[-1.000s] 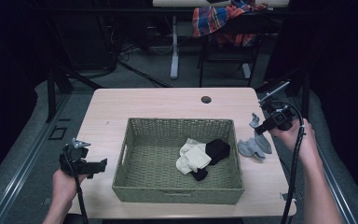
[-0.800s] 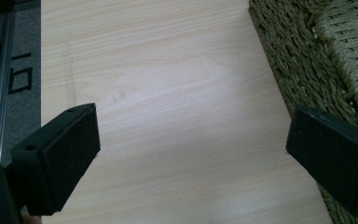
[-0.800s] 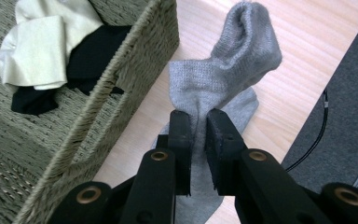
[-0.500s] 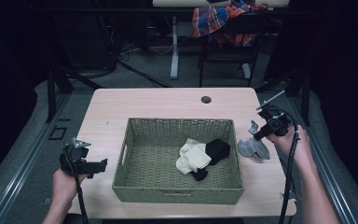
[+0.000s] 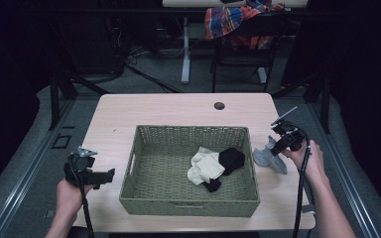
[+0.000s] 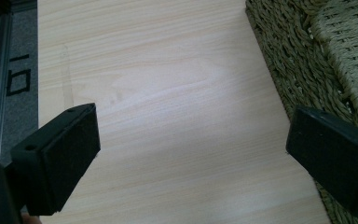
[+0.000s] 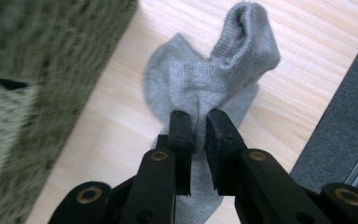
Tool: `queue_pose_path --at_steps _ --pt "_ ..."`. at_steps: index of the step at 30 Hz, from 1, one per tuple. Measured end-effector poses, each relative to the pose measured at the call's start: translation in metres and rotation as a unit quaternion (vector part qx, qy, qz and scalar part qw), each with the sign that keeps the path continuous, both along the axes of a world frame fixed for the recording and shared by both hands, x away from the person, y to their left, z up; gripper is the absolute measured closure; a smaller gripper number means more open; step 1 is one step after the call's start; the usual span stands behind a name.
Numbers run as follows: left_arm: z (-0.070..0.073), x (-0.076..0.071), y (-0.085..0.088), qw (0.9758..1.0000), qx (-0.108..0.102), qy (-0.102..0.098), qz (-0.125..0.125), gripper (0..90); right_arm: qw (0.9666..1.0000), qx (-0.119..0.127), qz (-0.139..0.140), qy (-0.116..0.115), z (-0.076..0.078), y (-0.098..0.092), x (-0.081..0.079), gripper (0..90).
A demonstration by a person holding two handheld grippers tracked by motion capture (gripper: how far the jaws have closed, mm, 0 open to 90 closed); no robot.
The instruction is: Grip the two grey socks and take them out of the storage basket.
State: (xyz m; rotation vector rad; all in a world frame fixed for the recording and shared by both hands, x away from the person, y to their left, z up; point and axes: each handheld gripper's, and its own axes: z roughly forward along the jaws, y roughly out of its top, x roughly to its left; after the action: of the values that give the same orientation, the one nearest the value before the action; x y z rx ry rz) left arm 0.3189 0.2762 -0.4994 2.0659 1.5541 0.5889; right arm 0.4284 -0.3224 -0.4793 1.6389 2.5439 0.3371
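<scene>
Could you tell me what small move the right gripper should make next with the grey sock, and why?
Probably lift the grey sock clear of the table. The right gripper is shut on a fold of it, and most of the sock rests on the wood beside the basket, where other socks already lie. Raising it first should let it clear the rim.

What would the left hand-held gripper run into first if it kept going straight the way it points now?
Probably the woven basket. The left hand-held gripper has its jaws wide open over bare table, and the basket's side wall stands just ahead at its right jaw. Depth is hard to judge, so it might graze the tabletop first.
</scene>
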Motion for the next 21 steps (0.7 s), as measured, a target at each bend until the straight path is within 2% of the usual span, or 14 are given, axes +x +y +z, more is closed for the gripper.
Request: queue_pose_path --at_steps 1,5,8,11,13,16,18,21 --pt "0.000 0.000 0.000 1.0000 0.000 0.000 -0.001 3.0 1.0000 -0.002 -0.009 -0.004 -0.003 -0.001 0.000 81.3" --pt "0.000 0.000 0.000 1.0000 0.001 0.001 -0.001 2.9 0.9998 0.009 -0.014 -0.007 -0.011 -0.003 0.001 81.2" --pt "0.000 0.000 -0.001 1.0000 0.001 0.000 -0.001 3.0 0.9999 0.003 -0.012 -0.010 -0.014 -0.002 0.002 80.7" --pt "0.000 0.000 0.000 1.0000 0.000 0.000 -0.001 3.0 0.9998 0.012 -0.010 -0.009 -0.016 -0.002 0.002 78.4" --pt "0.000 0.000 0.000 1.0000 0.000 0.000 -0.001 3.0 0.9997 0.013 -0.013 -0.014 -0.015 -0.002 0.002 74.5" --pt "0.000 0.000 0.000 1.0000 -0.001 0.000 -0.001 2.9 0.9993 0.027 -0.016 -0.019 -0.013 -0.002 0.000 68.4" --pt "0.000 0.001 0.000 1.0000 -0.001 0.001 0.000 2.9 0.9995 0.029 -0.008 -0.013 -0.011 -0.003 -0.001 65.6" --pt "0.000 0.001 -0.001 1.0000 0.000 0.002 -0.001 3.0 0.9993 0.030 -0.010 -0.023 -0.006 -0.002 -0.005 56.4"
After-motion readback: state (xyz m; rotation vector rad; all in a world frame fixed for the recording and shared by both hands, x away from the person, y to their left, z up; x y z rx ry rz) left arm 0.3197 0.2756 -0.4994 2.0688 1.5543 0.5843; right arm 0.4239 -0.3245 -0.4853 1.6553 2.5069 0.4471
